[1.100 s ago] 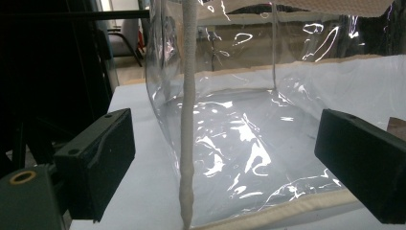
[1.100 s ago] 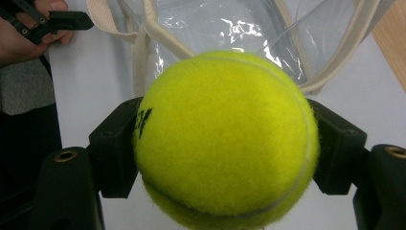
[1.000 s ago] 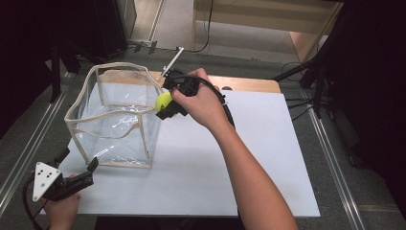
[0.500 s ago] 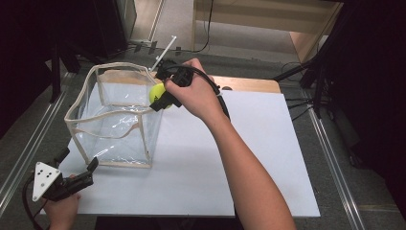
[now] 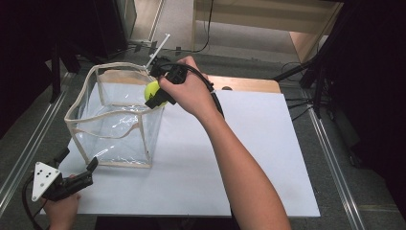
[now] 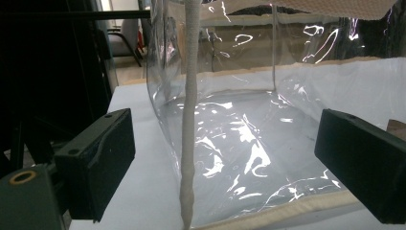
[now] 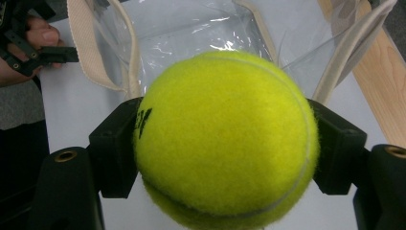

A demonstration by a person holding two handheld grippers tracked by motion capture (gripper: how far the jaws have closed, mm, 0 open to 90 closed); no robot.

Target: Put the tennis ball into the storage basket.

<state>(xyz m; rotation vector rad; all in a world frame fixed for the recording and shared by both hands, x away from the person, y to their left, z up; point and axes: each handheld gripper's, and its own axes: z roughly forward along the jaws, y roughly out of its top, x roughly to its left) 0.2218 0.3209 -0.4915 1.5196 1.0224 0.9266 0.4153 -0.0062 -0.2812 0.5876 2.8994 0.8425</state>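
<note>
Right tool (image 5: 157,96) grips a fuzzy yellow-green tennis ball (image 7: 225,139) over a floppy clear plastic bin (image 5: 115,124); ball may clip the sagging rim. Left tool (image 5: 79,179) rests wide apart.

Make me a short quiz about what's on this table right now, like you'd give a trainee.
1. True or false: the right gripper is shut on the tennis ball.
2. Which best describes the clear bag? A) lying flat and zipped B) standing with its top open C) hanging from a hook
3. Fill in: the left gripper has its fingers ____, with the bag's near corner between them but untouched.

Key: 1 true; 2 B; 3 open.
</note>
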